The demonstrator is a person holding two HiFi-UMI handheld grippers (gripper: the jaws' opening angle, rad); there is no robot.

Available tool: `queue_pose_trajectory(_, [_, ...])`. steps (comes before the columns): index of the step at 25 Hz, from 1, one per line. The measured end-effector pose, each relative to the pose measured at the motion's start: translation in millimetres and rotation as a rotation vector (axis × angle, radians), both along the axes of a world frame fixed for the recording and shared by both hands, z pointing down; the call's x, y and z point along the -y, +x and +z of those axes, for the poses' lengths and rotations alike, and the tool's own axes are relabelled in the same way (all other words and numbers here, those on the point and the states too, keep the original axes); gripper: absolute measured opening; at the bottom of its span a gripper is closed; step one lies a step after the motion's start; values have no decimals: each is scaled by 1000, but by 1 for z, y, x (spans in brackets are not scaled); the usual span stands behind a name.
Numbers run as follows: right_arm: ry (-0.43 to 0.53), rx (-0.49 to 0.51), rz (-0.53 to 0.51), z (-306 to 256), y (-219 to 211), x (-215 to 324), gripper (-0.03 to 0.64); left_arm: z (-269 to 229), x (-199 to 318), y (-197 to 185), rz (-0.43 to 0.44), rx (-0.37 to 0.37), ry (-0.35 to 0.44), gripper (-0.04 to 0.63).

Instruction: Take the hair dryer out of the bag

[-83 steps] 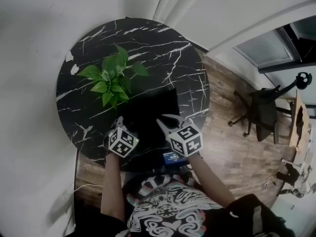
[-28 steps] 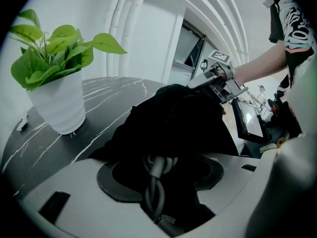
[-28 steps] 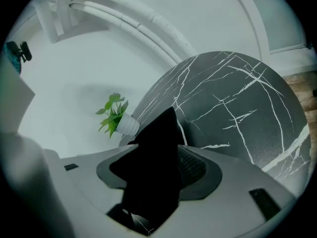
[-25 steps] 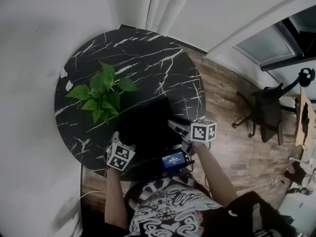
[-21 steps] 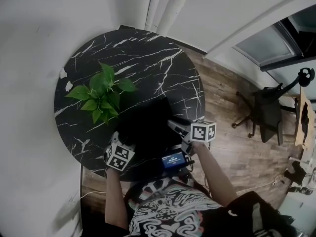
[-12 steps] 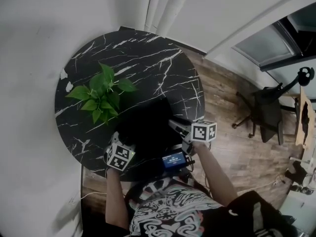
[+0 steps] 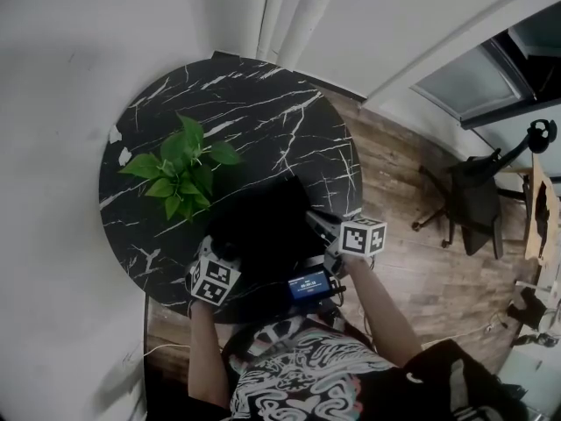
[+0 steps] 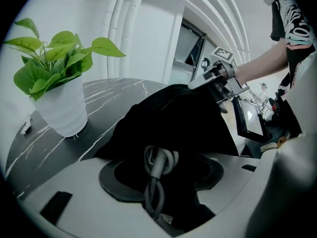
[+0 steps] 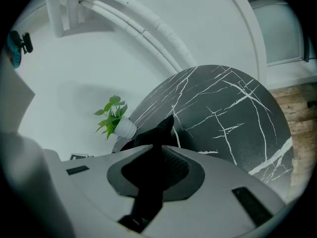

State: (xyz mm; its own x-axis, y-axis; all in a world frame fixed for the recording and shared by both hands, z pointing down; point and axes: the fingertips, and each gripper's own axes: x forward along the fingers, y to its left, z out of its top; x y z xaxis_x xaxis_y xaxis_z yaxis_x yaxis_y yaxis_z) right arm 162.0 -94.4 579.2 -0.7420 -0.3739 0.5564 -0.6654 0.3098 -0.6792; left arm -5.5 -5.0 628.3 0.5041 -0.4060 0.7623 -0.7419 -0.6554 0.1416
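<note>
A black cloth bag lies on the near part of the round black marble table. The hair dryer does not show; the bag hides what is inside. My left gripper is at the bag's near left edge. In the left gripper view it is shut on black cloth and a grey drawstring cord. My right gripper is at the bag's right edge. Its jaws have just been closing, and in the right gripper view it pinches the bag's black cloth.
A green plant in a white pot stands just left of and behind the bag. A small lit screen sits at the table's near edge between my arms. An office chair stands on the wooden floor to the right.
The right gripper went from open beside the bag's right edge to closed on its cloth, shifting only slightly. The left gripper kept its hold and stayed in place.
</note>
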Motion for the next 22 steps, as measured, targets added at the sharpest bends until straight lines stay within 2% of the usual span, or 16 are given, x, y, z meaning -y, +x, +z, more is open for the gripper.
queue_pose_trajectory(8, [39,-63,-35,-1,-2,0,29,-3,0,1,-4,-6,9,235])
queue_pose_trajectory(14, [44,-74,-28,1,-1,1,26,-3,-1,2,-12,-9,4,230])
queue_pose_trajectory(22, [69,-135,-59,1,-1,1,23,-6,-3,2,-2,-19,8,215])
